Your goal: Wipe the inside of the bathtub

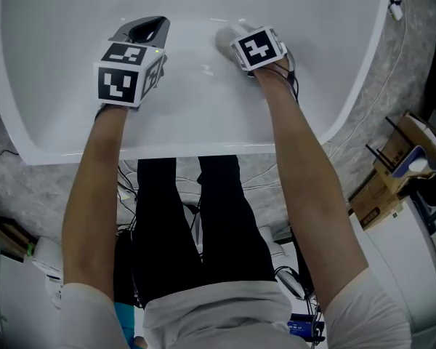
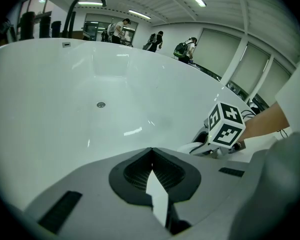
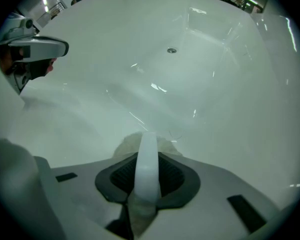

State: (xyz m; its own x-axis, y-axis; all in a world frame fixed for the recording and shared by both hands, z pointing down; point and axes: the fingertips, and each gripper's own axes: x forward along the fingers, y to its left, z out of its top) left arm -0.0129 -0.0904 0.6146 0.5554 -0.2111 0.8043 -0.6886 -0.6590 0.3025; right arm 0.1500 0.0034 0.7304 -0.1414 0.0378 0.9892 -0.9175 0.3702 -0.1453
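Note:
The white bathtub (image 1: 203, 133) fills the top of the head view, and both grippers are down inside its near end. My right gripper (image 1: 240, 42) is shut on a white cloth (image 1: 227, 38), which sticks out past the jaws (image 3: 147, 139) and lies bunched against the tub's sloping wall (image 3: 200, 104). The cloth (image 3: 125, 146) shows fuzzy just beyond the tips. My left gripper (image 1: 151, 26) hovers a little to the left, its jaws (image 2: 151, 151) shut with nothing between them. The drain (image 2: 101, 104) sits further down the tub floor, and the drain (image 3: 172, 50) also shows in the right gripper view.
A black faucet (image 2: 85, 4) arches over the far rim. Cardboard boxes (image 1: 396, 166) and cables lie on the floor to the right of the tub. The person's legs (image 1: 196, 217) stand against the near rim. People move about in the far background (image 2: 155, 40).

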